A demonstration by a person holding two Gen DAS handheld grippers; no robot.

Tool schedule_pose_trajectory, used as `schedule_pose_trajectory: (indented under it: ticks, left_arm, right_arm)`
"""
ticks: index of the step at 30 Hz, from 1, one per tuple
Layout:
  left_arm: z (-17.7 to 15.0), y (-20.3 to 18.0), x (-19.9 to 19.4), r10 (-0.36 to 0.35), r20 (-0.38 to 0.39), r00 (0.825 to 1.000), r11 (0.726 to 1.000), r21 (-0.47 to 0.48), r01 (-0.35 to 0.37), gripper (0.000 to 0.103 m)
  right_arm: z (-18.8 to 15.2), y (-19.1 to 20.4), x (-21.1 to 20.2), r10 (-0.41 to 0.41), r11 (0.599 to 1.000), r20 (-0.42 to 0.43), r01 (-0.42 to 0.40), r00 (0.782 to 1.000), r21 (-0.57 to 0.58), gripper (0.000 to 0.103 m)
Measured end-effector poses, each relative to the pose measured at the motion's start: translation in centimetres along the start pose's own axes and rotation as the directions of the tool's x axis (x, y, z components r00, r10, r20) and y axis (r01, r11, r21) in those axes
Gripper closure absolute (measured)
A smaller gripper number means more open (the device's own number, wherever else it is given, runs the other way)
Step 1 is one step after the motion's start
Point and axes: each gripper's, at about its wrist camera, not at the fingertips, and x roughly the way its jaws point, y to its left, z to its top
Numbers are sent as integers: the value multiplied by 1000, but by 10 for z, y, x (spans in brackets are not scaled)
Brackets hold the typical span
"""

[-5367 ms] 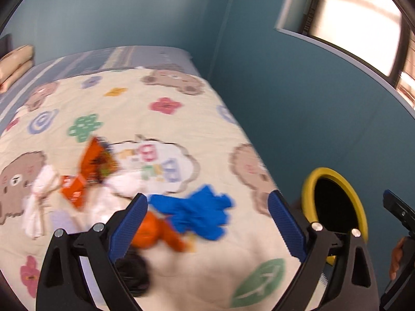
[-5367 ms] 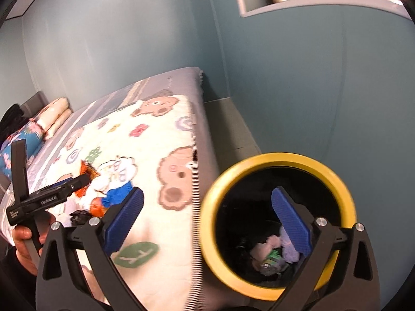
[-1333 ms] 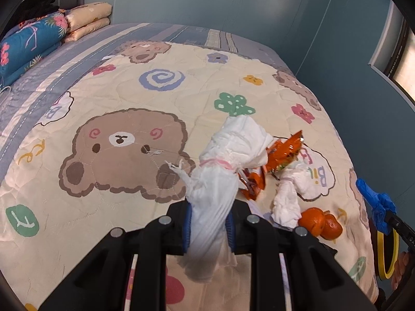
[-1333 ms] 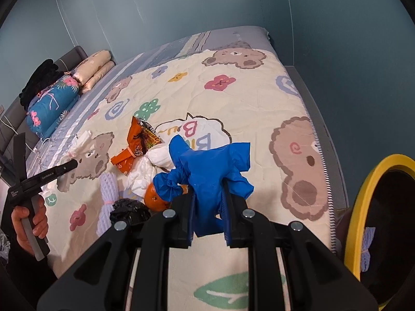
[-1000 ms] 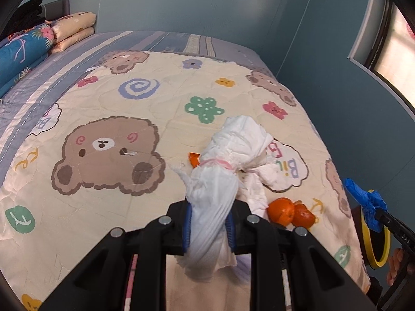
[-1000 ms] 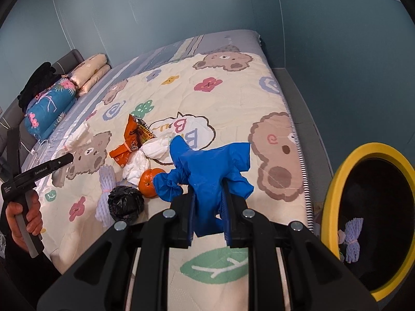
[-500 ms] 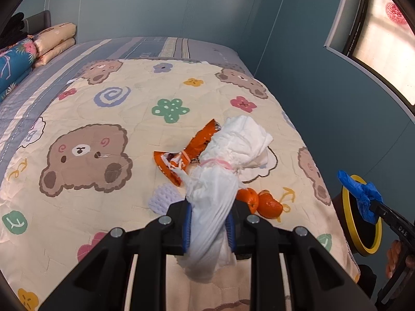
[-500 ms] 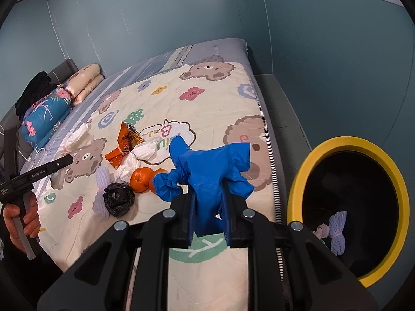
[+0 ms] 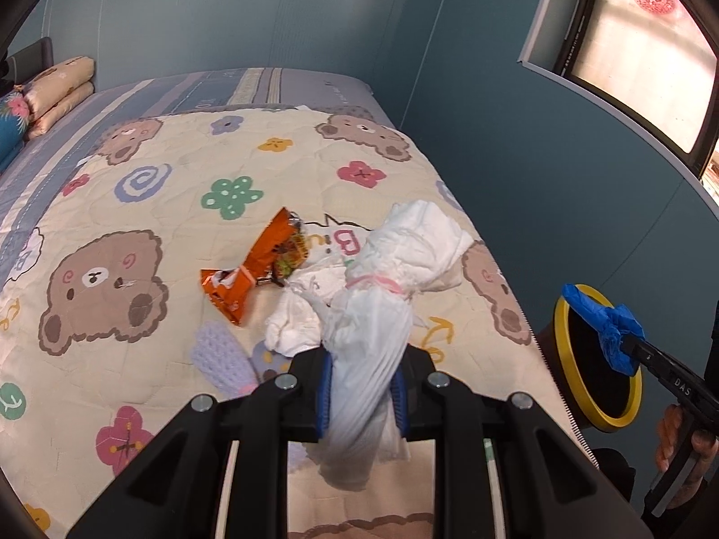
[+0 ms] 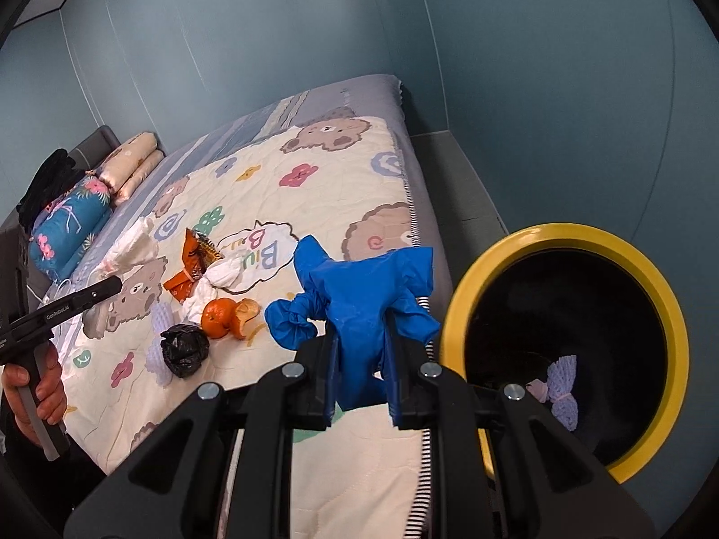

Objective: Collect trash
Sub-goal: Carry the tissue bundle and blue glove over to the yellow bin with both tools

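Teal walls frame a bed under a bear-print quilt, where a cleanup stands partway done. The yellow-rimmed bin, at 3 o'clock off the mattress edge, already holds a knotted scrap of pale netting. Left on the quilt: an orange snack wrapper, a white wad, a peeled orange, a black bag and lilac netting. The left gripper, angled down over the bed, is clamped on a tied white bag. The right gripper, tilted likewise with the bin at its 3 o'clock, pinches a blue glove. Both loads appear bound for the bin.
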Motion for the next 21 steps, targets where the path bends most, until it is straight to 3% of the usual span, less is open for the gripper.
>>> schedule_pose_trajectory:
  ticks: [21]
  left_arm:
    - [5,-137,38,-155,-65,986,974,157,164,83]
  right_arm:
    - [-6,-86,-37,-101,987,54,93,993,134,86]
